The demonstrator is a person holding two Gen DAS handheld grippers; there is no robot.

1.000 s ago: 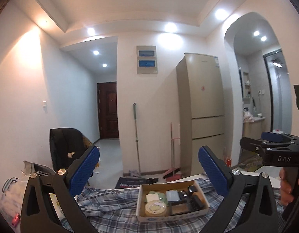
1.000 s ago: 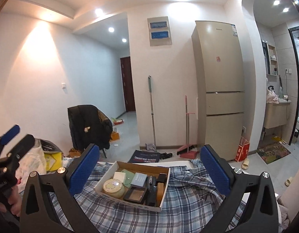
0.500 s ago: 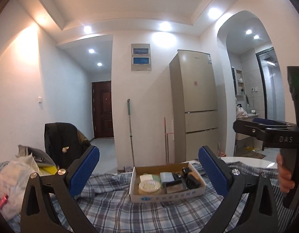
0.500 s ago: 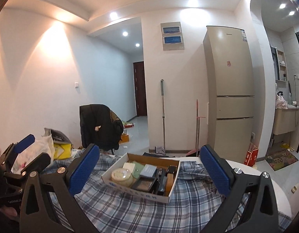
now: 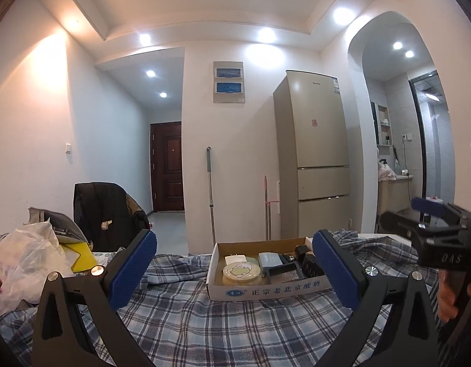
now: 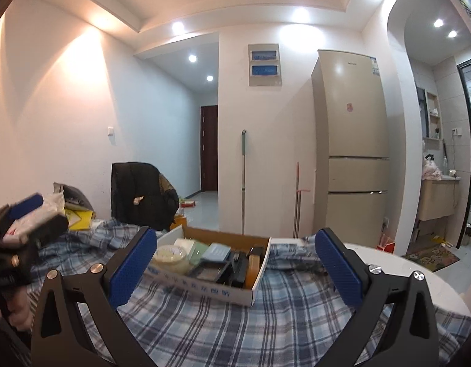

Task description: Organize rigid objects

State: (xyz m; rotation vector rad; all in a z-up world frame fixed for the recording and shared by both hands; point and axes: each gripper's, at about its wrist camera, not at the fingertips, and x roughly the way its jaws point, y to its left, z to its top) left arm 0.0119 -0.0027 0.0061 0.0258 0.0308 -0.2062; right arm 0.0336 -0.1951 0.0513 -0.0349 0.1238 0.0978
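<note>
A checked cloth (image 5: 204, 315) is covering the table, and on it a shallow cardboard box (image 5: 266, 290) is sitting with the rigid objects gathered inside: a round tin (image 5: 241, 270), a white charger (image 5: 235, 258), a grey case (image 5: 270, 258) and dark pieces. Whether sorting is ending or starting, I cannot judge. The left gripper (image 5: 233, 270) and right gripper (image 6: 235, 270) are both hovering wide open, holding and touching nothing.
</note>
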